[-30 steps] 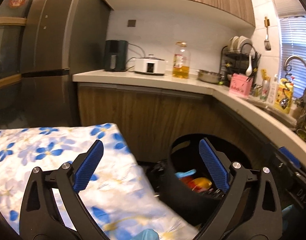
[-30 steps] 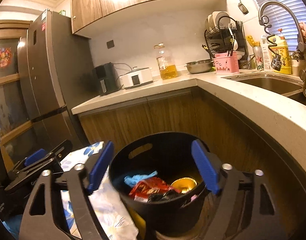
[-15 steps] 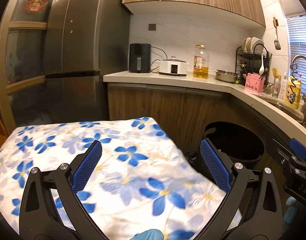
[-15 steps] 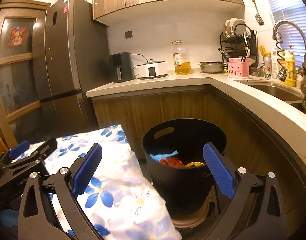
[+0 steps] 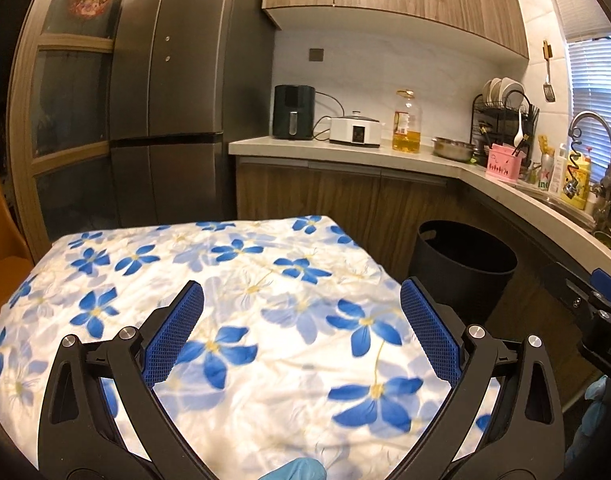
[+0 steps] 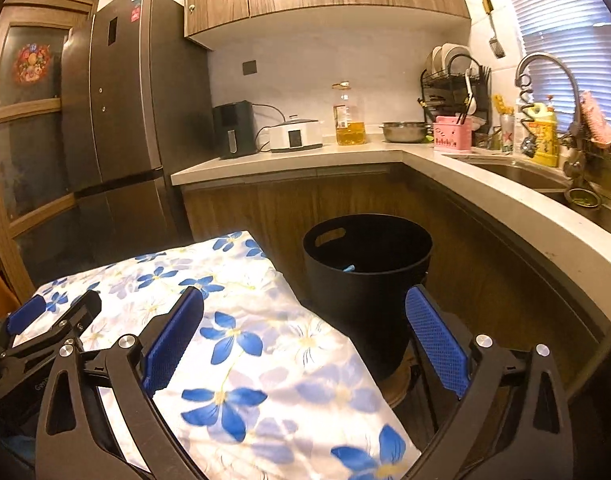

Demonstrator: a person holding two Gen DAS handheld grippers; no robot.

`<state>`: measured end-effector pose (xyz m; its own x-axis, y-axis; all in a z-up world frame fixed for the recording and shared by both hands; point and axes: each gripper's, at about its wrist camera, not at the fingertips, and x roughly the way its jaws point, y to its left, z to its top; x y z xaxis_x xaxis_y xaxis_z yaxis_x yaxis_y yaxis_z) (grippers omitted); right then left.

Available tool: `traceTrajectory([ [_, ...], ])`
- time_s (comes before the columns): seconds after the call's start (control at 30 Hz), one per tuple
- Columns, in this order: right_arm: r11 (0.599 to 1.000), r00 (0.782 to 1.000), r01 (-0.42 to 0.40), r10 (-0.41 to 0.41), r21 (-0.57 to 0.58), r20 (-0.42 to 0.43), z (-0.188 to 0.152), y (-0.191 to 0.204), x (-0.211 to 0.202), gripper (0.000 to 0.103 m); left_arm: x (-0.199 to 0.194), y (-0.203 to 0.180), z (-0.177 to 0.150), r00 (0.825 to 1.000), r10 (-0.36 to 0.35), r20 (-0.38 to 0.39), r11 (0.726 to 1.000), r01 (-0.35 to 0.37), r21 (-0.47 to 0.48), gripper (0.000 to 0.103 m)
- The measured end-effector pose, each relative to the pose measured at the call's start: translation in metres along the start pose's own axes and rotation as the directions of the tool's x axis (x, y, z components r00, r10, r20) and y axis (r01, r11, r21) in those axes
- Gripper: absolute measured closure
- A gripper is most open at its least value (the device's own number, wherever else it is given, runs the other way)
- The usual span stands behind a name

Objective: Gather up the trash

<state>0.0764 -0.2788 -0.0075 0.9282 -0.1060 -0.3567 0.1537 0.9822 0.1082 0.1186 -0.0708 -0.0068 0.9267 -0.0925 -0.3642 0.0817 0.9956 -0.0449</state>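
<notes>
Trash bin point(image 6: 367, 276) stands on the floor beside the flower-cloth table point(image 5: 241, 304), within easy reach of both empty, wide-open tools: left tool point(image 5: 301, 332), right tool point(image 6: 305, 340).

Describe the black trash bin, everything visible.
The black trash bin is a round, matte, plastic-looking tub with an open top and a slot handle cut near the rim. It stands upright in the corner below the countertop, in front of the wooden cabinets, apparently raised on a round brownish base. The floral cloth lies close on its left; contact is unclear. Inside, only a small blue scrap shows; the rest is dark.
</notes>
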Motion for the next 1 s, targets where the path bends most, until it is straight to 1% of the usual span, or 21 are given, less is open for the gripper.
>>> traceTrajectory([
  [0.2,1.000,1.000,-0.001,0.001,-0.024,0.005,-0.012,0.015,-0.027,0.006,-0.022,0.011,-0.014,1.000,0.020,-0.004,1.000,-0.020,0.010,0.006],
  [0.27,0.999,1.000,-0.003,0.003,-0.032,0.004,-0.016,0.019,-0.034,0.006,-0.028,0.016,-0.017,1.000,0.016,-0.007,1.000,-0.016,0.002,0.006],
  [0.43,0.998,0.999,-0.042,0.041,-0.052,-0.006,-0.025,0.031,-0.047,0.006,-0.042,0.022,-0.022,1.000,0.022,-0.008,1.000,-0.022,0.001,0.006],
  [0.7,0.994,0.997,-0.081,0.080,-0.079,-0.010,-0.032,0.044,-0.060,0.006,-0.059,0.029,-0.026,0.999,0.041,-0.003,0.999,-0.041,-0.006,0.006],
  [1.0,0.993,0.996,-0.086,0.085,-0.085,-0.008,-0.035,0.048,-0.068,0.006,-0.068,0.031,-0.027,0.999,0.041,0.004,0.999,-0.041,-0.010,0.006],
])
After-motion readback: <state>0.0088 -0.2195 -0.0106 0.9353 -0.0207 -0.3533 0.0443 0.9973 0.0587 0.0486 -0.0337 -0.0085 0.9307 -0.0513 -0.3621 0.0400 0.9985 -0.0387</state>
